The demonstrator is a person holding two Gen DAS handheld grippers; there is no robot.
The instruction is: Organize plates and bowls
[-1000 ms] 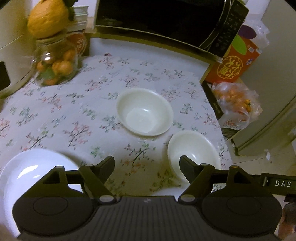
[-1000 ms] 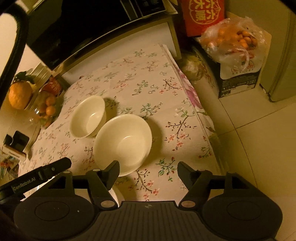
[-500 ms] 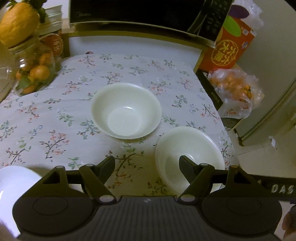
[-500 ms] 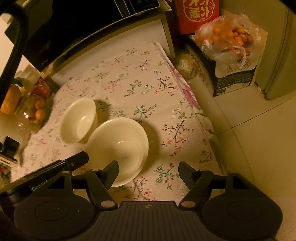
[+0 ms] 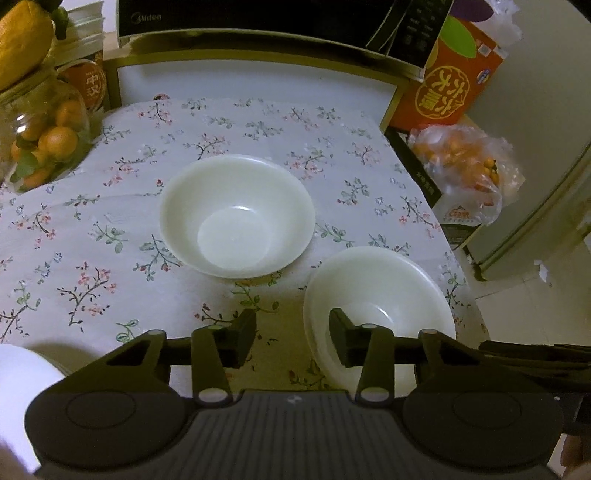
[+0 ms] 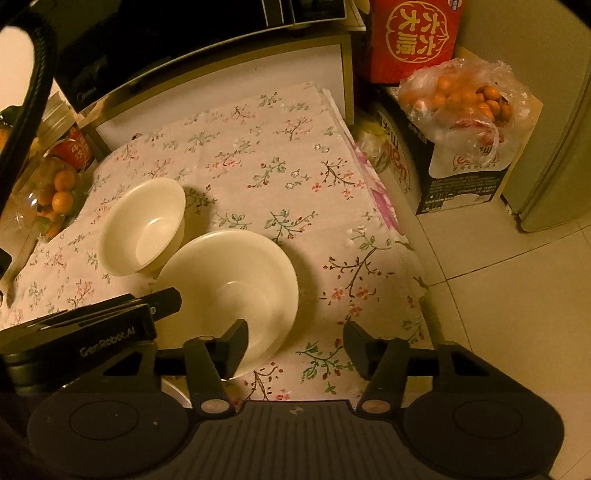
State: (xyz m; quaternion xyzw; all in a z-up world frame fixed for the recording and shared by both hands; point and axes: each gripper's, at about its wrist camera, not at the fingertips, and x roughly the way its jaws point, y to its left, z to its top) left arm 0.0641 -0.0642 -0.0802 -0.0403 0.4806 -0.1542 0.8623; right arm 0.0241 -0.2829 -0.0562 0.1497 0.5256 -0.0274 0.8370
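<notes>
Two white bowls stand on the flowered tablecloth. The far bowl (image 5: pixel 236 218) (image 6: pixel 144 225) sits mid-table. The near bowl (image 5: pixel 376 295) (image 6: pixel 236 280) is by the table's right edge. My left gripper (image 5: pixel 291 336) straddles its left rim, one finger inside and one outside, jaws closing, pads clear of the rim. My right gripper (image 6: pixel 295 339) straddles the bowl's near right rim the same way, also closing and not touching. A white plate (image 5: pixel 22 369) shows at the lower left of the left wrist view.
A glass jar of small oranges (image 5: pixel 40 140) stands at the back left, a microwave (image 5: pixel 258 18) behind the table. Off the right edge are a red box (image 6: pixel 413 37), a bag of oranges (image 6: pixel 461 99) on a carton, a fridge (image 6: pixel 561 147) and tiled floor.
Both grippers have come down and closer to the near bowl, and both pairs of jaws have narrowed around its rim. The white plate has slid toward the lower-left corner of the left view.
</notes>
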